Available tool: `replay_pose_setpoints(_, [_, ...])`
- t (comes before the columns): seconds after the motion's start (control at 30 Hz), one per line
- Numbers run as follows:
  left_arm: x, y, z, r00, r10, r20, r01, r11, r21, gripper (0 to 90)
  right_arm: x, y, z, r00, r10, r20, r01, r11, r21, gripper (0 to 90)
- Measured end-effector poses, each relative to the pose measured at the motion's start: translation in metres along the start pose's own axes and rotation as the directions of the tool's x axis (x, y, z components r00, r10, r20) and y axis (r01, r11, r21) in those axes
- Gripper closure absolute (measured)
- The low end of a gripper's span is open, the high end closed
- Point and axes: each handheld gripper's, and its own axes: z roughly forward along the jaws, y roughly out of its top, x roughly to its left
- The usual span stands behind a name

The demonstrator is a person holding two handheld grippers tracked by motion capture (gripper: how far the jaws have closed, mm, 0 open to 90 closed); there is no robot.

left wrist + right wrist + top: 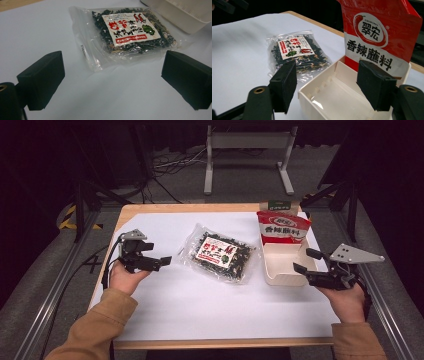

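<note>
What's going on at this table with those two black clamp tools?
A person holds a gripper in each hand. The left gripper, fingers open, points at a clear bag of dark dried food lying flat on the white sheet. The right gripper, also open and holding nothing, sits beside a white bin where a red pouch stands upright.

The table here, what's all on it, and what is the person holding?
table: one, wooden edge, white sheet on top.
clear bag: one, dark dried contents, white and red label, lying flat mid-table.
box: one, cream, open, right of the bag.
red pouch: one, red and white, upright in the box's far end.
metal stand: one, grey, on the floor behind.
left gripper: one, black, jaws open, left of the bag.
right gripper: one, black, jaws open, at the box's near end.
</note>
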Motion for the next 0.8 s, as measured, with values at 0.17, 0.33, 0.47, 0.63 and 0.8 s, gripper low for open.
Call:
replay_pose_setpoints(0.17, [0.008, 0.007, 0.013, 0.9989, -0.044, 0.015, 0.044, 0.9990, 0.000, 4.1, 0.000, 0.002, -0.004, 1.0000, -0.002, 0.001, 0.002, 1.000, -0.023, 32.2])
replay_pose_setpoints(0.33, [0.010, 0.008, 0.027, 0.9984, -0.057, 0.005, 0.057, 0.9983, 0.013, 4.2, -0.001, 0.001, -0.006, 1.0000, 0.003, 0.001, -0.003, 1.000, -0.030, 32.2])
replay_pose_setpoints(0.47, [0.014, 0.007, 0.037, 0.9965, -0.084, 0.000, 0.084, 0.9962, 0.025, 5.7, -0.002, 0.000, -0.007, 1.0000, 0.004, 0.002, -0.004, 1.000, -0.030, 32.2])
replay_pose_setpoints(0.63, [0.019, 0.006, 0.052, 0.9921, -0.124, 0.018, 0.123, 0.9916, 0.039, 9.8, -0.002, -0.001, -0.009, 0.9999, 0.007, 0.009, -0.007, 1.000, -0.027, 32.2])
replay_pose_setpoints(0.8, [0.021, 0.005, 0.066, 0.9908, -0.134, 0.021, 0.132, 0.9894, 0.060, 10.8, 0.002, -0.004, -0.010, 0.9999, 0.009, 0.012, -0.008, 1.000, -0.019, 32.1])
